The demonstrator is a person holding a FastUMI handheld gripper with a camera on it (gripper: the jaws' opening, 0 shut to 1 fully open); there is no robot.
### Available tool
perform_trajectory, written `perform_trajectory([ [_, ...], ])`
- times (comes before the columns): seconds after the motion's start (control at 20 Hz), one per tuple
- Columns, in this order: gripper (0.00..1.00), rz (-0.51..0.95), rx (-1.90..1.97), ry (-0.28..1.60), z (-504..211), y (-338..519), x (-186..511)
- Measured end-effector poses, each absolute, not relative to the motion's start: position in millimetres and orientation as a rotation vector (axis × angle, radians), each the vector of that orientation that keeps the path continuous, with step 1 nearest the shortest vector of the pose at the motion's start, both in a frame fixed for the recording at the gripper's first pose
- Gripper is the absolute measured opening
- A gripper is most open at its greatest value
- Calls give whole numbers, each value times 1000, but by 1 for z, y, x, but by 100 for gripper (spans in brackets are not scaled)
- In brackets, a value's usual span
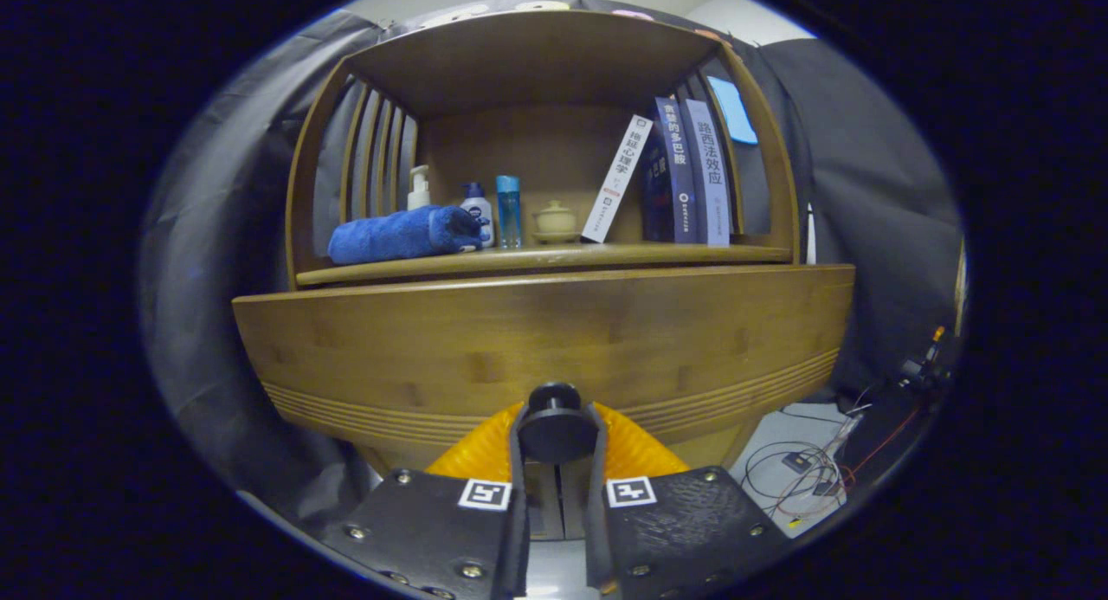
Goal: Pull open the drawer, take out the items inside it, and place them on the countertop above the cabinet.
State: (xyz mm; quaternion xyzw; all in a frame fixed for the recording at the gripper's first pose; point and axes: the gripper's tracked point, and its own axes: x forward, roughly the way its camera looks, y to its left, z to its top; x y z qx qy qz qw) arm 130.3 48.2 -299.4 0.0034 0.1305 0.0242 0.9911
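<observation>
Currently the gripper [555, 435] sits low against the wooden cabinet, its two fingers [517, 461] closed in on the round black drawer knob [555, 427], one pressing each side of it. The knob projects from the wide bamboo-coloured wooden drawer front [537, 340], which has grooved lines along its lower edge. Whether the drawer stands out from the cabinet body cannot be told; its inside is hidden.

Above the drawer front runs the wooden countertop shelf [606, 255], under a curved wooden hutch with slatted sides [537, 54]. On the countertop, from the left: a rolled blue towel [402, 234] lying on its side, a white pump bottle [419, 187] behind it, a white bottle with a blue cap [476, 209] touching the towel's end, a translucent blue cylindrical bottle [508, 210] just beside that, a small beige lidded ceramic pot [555, 222], then a white book [616, 178] leaning against upright dark blue books [688, 171].

Beyond the cabinet, on the floor to the right, lie loose cables [809, 479].
</observation>
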Motion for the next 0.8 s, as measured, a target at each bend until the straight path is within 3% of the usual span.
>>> perform_trajectory([
  [0.8, 26, 62, -26, 343, -307, 36, 32],
])
